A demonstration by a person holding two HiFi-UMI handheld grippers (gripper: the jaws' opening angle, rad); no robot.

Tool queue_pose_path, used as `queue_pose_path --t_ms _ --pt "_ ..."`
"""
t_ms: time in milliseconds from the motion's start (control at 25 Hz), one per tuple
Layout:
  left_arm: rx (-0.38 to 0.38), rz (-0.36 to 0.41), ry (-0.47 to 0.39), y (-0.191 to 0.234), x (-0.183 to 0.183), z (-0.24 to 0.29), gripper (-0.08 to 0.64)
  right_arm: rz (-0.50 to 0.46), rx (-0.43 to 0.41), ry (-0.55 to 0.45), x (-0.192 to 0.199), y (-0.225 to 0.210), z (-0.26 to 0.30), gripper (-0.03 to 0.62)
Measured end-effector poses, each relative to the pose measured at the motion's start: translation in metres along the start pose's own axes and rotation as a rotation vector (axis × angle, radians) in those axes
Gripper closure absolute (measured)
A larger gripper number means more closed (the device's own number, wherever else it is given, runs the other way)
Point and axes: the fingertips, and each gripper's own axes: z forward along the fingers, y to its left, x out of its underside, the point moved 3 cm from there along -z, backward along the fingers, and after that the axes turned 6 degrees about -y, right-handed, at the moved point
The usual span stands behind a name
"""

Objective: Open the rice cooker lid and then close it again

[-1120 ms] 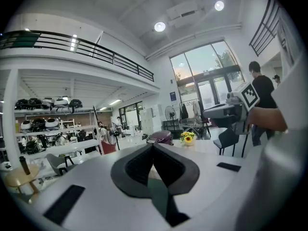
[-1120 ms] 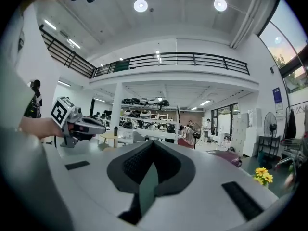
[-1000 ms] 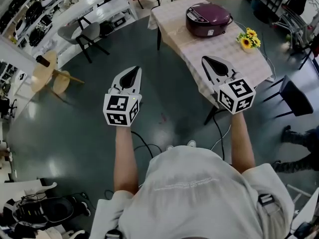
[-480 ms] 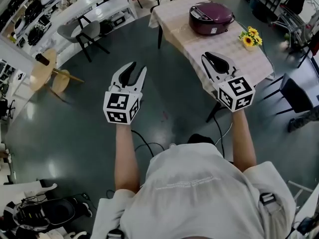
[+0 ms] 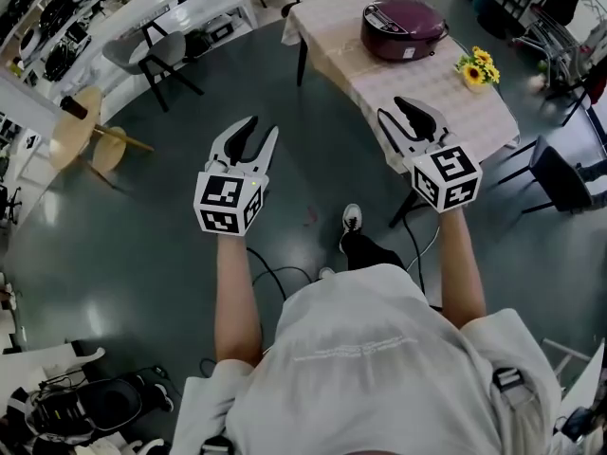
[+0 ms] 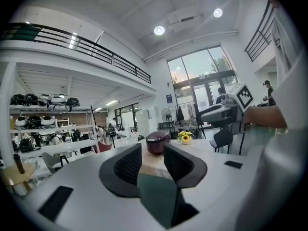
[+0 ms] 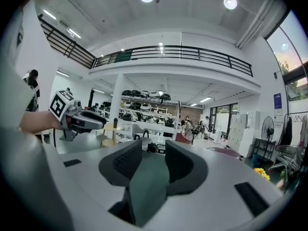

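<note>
Rice cooker [image 5: 402,28] lies well ahead, rightward; my right gripper [image 5: 392,110] is nearer than my left gripper [image 5: 261,131]. Both pairs of jaws have just been opening, nothing between them.

Ahead of the right gripper [image 5: 392,110], the rice cooker [image 5: 403,28] has a glossy maroon plastic lid and sits on a matt checked tablecloth [image 5: 417,88]. The right gripper and the left gripper [image 5: 262,128] are matt white plastic with dark ribbed pads, their jaws just opened on nothing. Left of the left one, a pale wooden stool [image 5: 76,131] stands on a smooth, glossy floor [image 5: 142,245].
</note>
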Motion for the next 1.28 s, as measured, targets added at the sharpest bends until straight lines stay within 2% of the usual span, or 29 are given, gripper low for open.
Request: queue_pose_path --t_ms 240,480,680,1000,1280 --pt "-0.011 -0.018 0.023 0.015 0.01 0.019 0.403 0.004 0.011 0.006 0.005 -0.017 0.024 0.425" --pt "-0.014 -0.013 0.039 0.042 0.017 0.072 0.406 0.031 0.021 -0.007 0.019 -0.062 0.07 0.424" --pt "-0.011 0.006 0.038 0.072 0.014 0.138 0.411 0.073 0.039 -0.022 0.03 -0.115 0.123 0.425" --pt "0.018 0.02 0.026 0.109 -0.006 0.265 0.411 0.125 0.061 0.009 0.047 -0.218 0.201 0.424" --pt "0.106 0.055 0.06 0.115 -0.002 0.365 0.411 0.154 0.098 0.023 0.07 -0.291 0.246 0.425"
